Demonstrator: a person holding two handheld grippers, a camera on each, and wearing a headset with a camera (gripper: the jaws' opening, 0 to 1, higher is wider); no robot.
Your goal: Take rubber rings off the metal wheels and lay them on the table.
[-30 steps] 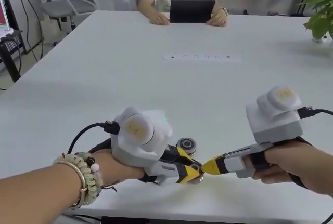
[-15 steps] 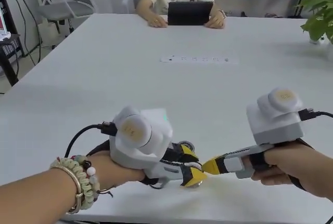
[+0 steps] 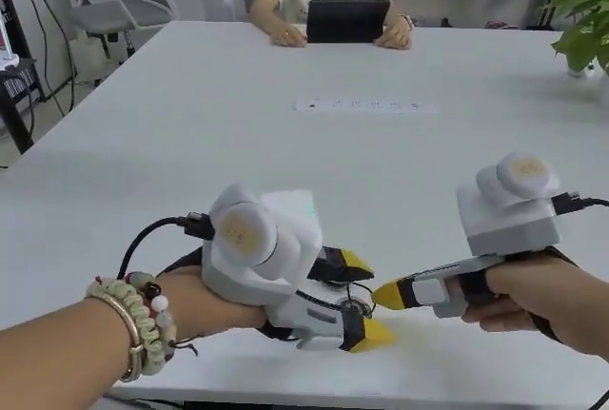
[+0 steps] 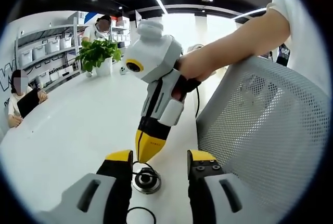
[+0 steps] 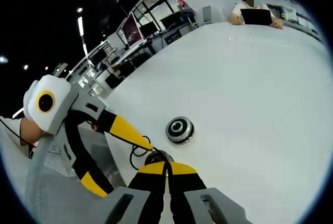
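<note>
Around the metal wheel (image 4: pixel 146 181) the left gripper (image 4: pixel 160 157) has its jaws spread wide. The wheel lies flat on the white table (image 3: pixel 285 144) between them and touches neither, a bit closer to the jaw on the view's left. The right gripper (image 4: pixel 147 154) comes in from above with jaws pressed together into one yellow point, tip right at the wheel's top. A thin black rubber ring (image 4: pixel 136 166) loops loose off the wheel beside that tip; can't tell if the tip is pinching it. The left gripper view gives the clearest read of the wheel, plus another thin black loop on the table just short of it, and a mesh chair (image 4: pixel 260 125) beyond. The right gripper view adds a second wheel (image 5: pixel 179 129) just past the first one, flat on the table, dark band around its rim. From the head view, the first wheel is mostly covered by the left gripper, with the two yellow tips bracketing it and the right tip nearly touching.
</note>
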